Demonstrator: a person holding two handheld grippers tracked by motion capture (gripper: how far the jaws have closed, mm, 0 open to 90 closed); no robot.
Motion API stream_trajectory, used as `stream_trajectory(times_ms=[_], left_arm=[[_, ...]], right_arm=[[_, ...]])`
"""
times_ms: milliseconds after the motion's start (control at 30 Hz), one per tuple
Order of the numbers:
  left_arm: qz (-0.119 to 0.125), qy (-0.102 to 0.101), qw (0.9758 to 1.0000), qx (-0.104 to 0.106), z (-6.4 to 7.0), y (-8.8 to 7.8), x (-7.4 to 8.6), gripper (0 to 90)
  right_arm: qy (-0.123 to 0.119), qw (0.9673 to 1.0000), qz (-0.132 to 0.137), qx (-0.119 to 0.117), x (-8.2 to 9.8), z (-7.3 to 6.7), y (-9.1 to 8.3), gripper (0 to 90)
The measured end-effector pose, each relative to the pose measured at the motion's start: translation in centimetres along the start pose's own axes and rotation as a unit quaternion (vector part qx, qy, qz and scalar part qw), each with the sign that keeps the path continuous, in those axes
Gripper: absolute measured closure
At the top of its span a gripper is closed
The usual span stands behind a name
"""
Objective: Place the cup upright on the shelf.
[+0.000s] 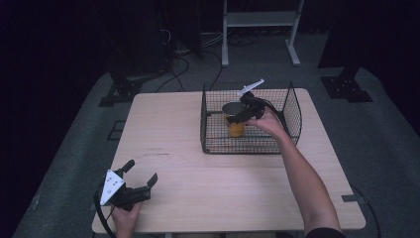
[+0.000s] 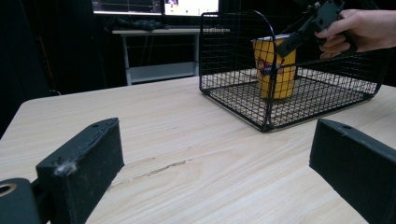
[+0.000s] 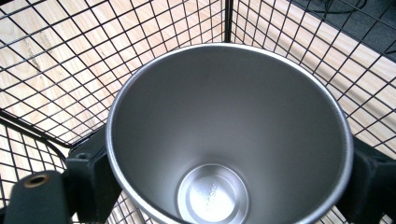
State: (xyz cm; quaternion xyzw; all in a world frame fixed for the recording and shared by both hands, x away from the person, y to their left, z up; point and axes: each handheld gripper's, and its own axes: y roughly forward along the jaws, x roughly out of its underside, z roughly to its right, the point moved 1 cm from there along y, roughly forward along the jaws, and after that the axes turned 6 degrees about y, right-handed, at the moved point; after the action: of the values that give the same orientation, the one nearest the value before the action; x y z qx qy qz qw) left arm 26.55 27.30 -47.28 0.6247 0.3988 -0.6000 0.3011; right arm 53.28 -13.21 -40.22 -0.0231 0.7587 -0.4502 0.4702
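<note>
At the near left corner of the table [image 1: 178,193], the left gripper [image 1: 141,174] rests low in the person's left hand [image 1: 125,218], its jaws spread wide apart with bare wood between them. Toward the far right part of the table sits a black wire basket [image 1: 292,111]. Inside it stands a yellow cup [image 1: 235,126] with a silver metal inside, upright on the basket floor. The right gripper [image 1: 236,118], held in the right hand [image 1: 267,120], reaches over the basket's right wall, one jaw on each side of the cup just below its rim; whether they press it is hard to tell. Basket wires partly screen the cup [image 2: 274,70] in the left gripper view. Beyond the table stands a metal frame [image 1: 260,20] in near darkness.
</note>
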Motion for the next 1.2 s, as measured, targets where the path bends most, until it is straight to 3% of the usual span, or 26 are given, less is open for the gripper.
stream_trajectory(times_ms=[967, 1200], left_arm=[[0.001, 0.001, 1.0, 0.0, 0.06, 0.03, -0.02, 2.2], [0.001, 0.001, 1.0, 0.0, 0.08, 0.06, -0.02, 2.2]], right_arm=[[-0.029, 0.9992, -0.016, 0.022, 0.29, -0.63, -0.29, 9.6], [-0.024, 0.9994, -0.014, 0.02, 0.53, -0.44, -0.44, 8.6]])
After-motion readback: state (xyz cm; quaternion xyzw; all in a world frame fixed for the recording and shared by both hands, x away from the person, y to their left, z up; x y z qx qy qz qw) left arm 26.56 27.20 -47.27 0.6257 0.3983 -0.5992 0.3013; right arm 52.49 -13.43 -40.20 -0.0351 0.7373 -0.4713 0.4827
